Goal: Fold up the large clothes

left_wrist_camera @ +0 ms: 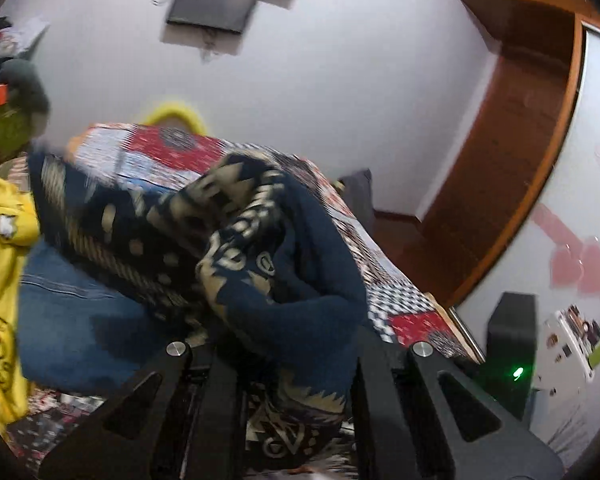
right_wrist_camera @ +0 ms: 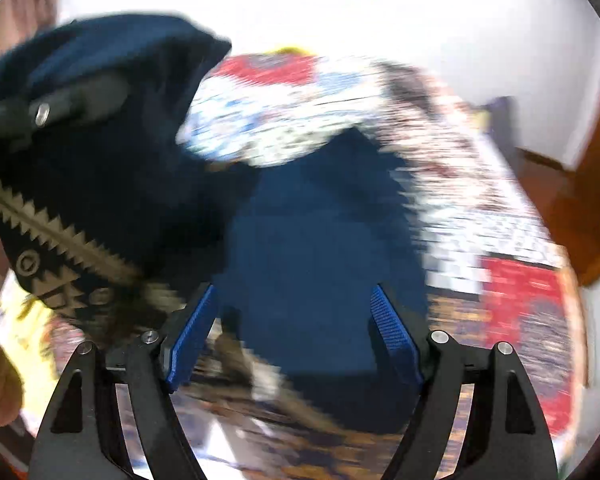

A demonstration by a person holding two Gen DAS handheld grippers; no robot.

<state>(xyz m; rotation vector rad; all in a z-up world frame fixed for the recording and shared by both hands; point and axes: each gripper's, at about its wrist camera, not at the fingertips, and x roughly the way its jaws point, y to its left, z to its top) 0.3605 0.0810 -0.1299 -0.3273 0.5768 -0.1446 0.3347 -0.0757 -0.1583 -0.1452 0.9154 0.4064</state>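
A large navy garment with a beige geometric pattern (left_wrist_camera: 236, 236) is bunched up and lifted above the patchwork bedspread (left_wrist_camera: 404, 304). In the left wrist view it fills the space between my left gripper's fingers (left_wrist_camera: 292, 360), whose tips it hides. In the right wrist view the same garment (right_wrist_camera: 112, 184) hangs at the left from the other gripper (right_wrist_camera: 44, 114), and its plain navy part (right_wrist_camera: 320, 264) lies ahead. My right gripper (right_wrist_camera: 296, 332) is open with blue pads (right_wrist_camera: 396, 336) wide apart, just over the navy cloth.
A yellow printed garment (left_wrist_camera: 0, 280) and blue jeans (left_wrist_camera: 72, 320) lie at the bed's left. A dark box with a green light (left_wrist_camera: 512, 344) stands beside the bed at the right. A wooden door frame (left_wrist_camera: 512, 140) and wall screen (left_wrist_camera: 212, 4) are behind.
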